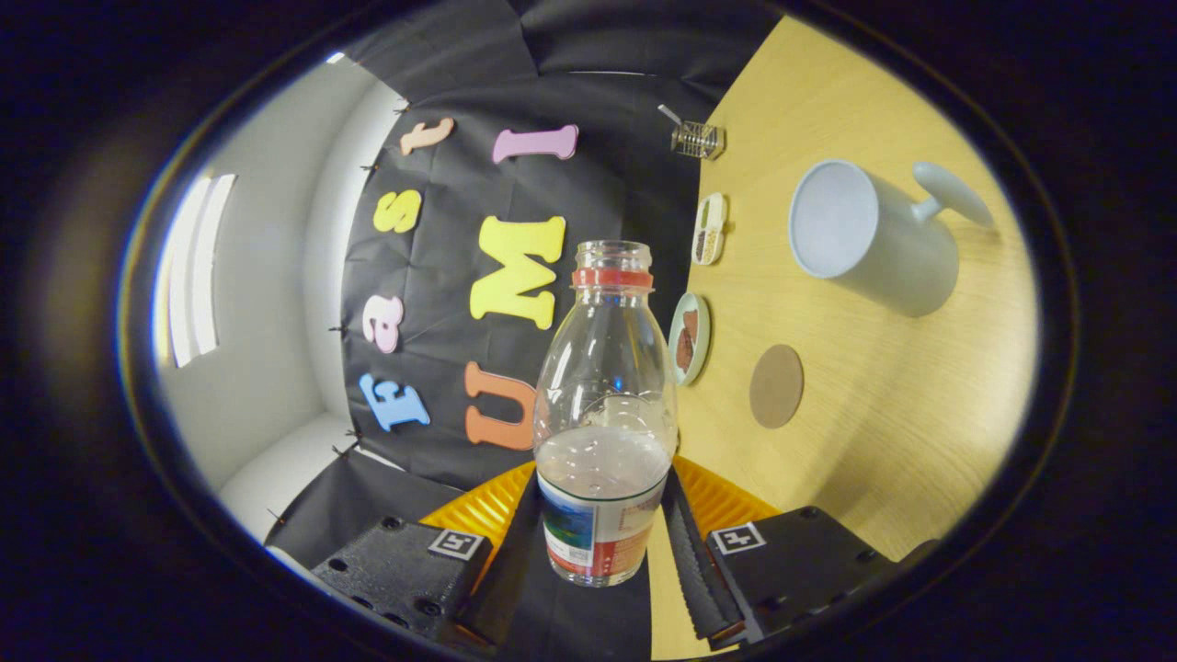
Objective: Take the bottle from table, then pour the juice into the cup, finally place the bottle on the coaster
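Observation:
My gripper [601, 515] is shut on a clear bottle [607, 386], both fingers pressing on its labelled lower part. The bottle has an open mouth and a red ring at the neck, and pale liquid fills its lower part. The view is rolled, so the wooden table [883, 441] rises along the right side of the bottle. A pale mug-shaped cup [860, 234] with a handle stands on the table beyond the fingers to the right, its open mouth showing. A round brown coaster [775, 386] lies between the bottle and the cup, nearer the fingers.
Two small dishes with dark contents [690, 338] [709, 228] sit along the table's far edge by the black cloth wall. A small wire holder [696, 140] stands further along that edge. A white wall with a window [198, 271] is left of the cloth.

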The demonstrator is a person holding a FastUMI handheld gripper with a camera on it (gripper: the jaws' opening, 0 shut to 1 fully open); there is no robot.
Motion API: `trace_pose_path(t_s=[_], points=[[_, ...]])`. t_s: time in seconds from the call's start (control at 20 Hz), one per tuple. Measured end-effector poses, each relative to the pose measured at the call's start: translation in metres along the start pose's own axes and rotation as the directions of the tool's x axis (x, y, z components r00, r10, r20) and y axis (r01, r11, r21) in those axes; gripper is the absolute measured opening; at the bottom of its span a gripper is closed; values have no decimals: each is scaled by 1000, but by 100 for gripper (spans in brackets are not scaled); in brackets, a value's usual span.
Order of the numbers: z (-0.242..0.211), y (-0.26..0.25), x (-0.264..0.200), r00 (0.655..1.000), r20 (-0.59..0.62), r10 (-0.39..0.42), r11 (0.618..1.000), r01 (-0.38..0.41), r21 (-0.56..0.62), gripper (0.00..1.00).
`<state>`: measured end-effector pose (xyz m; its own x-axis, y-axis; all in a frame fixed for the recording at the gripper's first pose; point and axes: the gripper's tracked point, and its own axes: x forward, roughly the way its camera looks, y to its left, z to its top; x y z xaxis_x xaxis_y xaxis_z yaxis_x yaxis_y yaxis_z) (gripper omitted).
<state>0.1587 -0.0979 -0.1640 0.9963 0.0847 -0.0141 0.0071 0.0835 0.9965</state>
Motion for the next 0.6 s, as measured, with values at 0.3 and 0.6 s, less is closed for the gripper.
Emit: trace_pose_path(t_s=[0.3, 0.6], points=[[11, -3, 9, 1000, 29, 1, 992, -5, 124, 75], [18, -7, 9, 999, 50, 3, 982, -12, 188, 75]])
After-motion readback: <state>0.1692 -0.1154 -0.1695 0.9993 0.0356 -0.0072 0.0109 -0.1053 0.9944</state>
